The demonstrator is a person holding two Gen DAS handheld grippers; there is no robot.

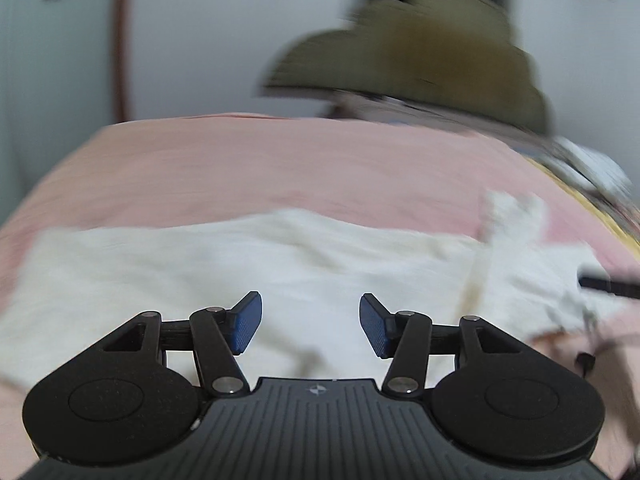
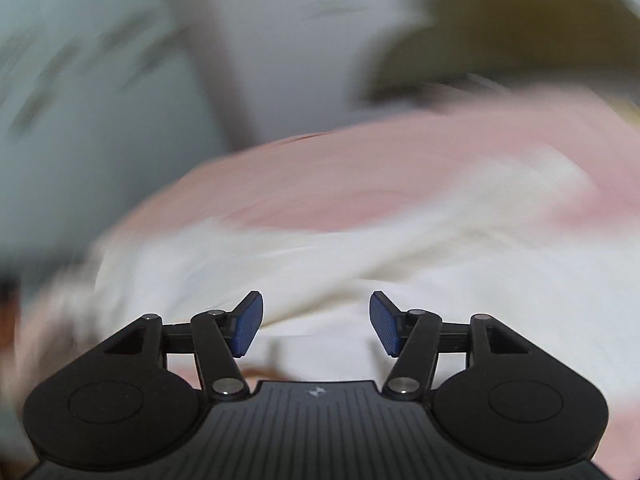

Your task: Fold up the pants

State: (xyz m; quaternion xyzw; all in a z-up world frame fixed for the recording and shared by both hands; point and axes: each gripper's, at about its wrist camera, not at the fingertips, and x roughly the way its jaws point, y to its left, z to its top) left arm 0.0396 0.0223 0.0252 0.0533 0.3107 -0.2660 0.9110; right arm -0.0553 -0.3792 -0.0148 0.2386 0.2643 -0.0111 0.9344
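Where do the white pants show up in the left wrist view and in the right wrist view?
Left wrist view: the white pants lie across the lower middle, left edge to right, just beyond the open left claw.
Right wrist view: the pants, blurred, fill the lower middle and right, beyond the open right claw.
Shared landmark: the pink bedcover beneath them.

You are working in a bedroom at home: a pink bedsheet (image 1: pixel 248 168) is covering the bed, with white wardrobe doors (image 1: pixel 192 40) standing behind it.
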